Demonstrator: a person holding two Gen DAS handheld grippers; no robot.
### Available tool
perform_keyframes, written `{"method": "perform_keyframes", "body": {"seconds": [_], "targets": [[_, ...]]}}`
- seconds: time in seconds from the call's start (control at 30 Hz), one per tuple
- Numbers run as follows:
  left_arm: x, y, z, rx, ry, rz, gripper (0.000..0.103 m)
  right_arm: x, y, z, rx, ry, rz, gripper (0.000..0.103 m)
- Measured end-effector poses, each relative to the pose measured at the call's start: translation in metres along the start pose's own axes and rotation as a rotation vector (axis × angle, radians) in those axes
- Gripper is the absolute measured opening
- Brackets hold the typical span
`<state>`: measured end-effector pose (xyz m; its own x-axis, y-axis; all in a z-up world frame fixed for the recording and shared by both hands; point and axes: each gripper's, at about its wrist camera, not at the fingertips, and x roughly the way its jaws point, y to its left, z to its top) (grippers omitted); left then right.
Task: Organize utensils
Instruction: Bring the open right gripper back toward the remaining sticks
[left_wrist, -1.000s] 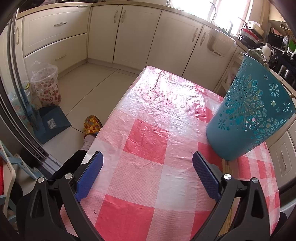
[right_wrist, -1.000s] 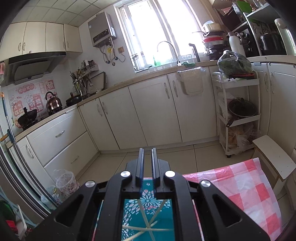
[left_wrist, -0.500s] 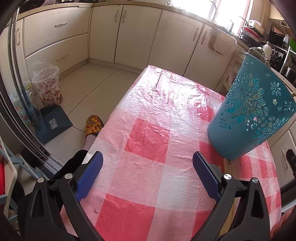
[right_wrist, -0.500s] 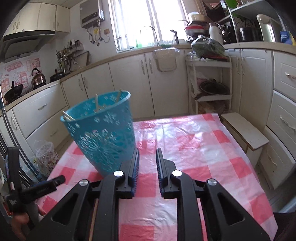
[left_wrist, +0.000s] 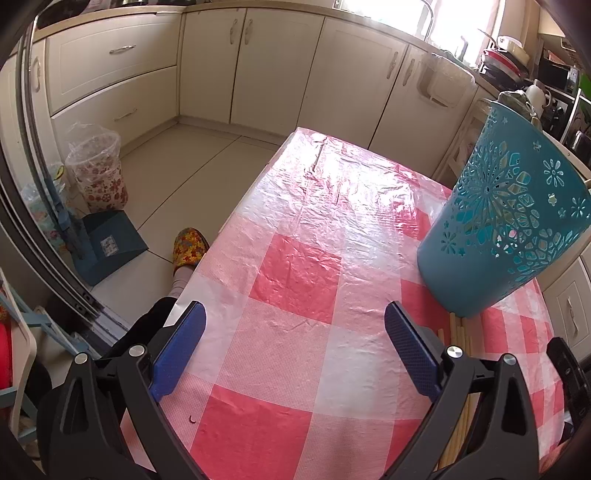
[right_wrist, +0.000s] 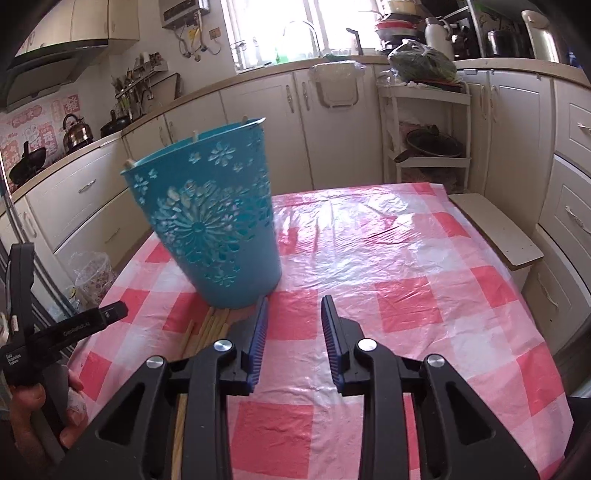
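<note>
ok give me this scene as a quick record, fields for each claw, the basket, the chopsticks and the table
left claw: open wide, empty, low over the tablecloth
right claw: partly open, empty, just right of the loose chopsticks
basket: teal, cut-out flower pattern, upright on the table, a few stick tips showing above its rim
chopsticks: wooden bundle flat on the table in front of the basket's base
table: covered in pink and white checked plastic cloth

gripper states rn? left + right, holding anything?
Left gripper: open wide, empty, above the checkered tablecloth.
Right gripper: open, narrower gap, empty, beside the wooden chopsticks near the teal basket.
</note>
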<state>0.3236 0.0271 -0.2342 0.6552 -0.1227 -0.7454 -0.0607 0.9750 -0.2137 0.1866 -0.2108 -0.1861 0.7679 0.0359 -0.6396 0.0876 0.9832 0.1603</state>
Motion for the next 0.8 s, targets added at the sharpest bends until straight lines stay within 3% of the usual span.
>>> {"method": "perform_keyframes", "body": {"seconds": [0.13, 0.27, 0.6, 0.8], "targets": [[0.001, -0.001, -0.001, 0.002, 0.001, -0.001, 0.093, 0.024, 0.023, -0.010, -0.051, 0.151, 0.055, 0.032], [0.001, -0.001, -0.001, -0.001, 0.002, -0.004, 0.093, 0.040, 0.037, -0.020, -0.069, 0.233, 0.054, 0.032], [0.001, -0.002, -0.001, -0.001, 0.004, -0.006, 0.093, 0.043, 0.053, -0.018, -0.124, 0.246, 0.044, 0.032], [0.001, -0.003, -0.001, -0.002, 0.005, -0.007, 0.093, 0.042, 0.044, -0.018, -0.143, 0.265, 0.047, 0.022]]}}
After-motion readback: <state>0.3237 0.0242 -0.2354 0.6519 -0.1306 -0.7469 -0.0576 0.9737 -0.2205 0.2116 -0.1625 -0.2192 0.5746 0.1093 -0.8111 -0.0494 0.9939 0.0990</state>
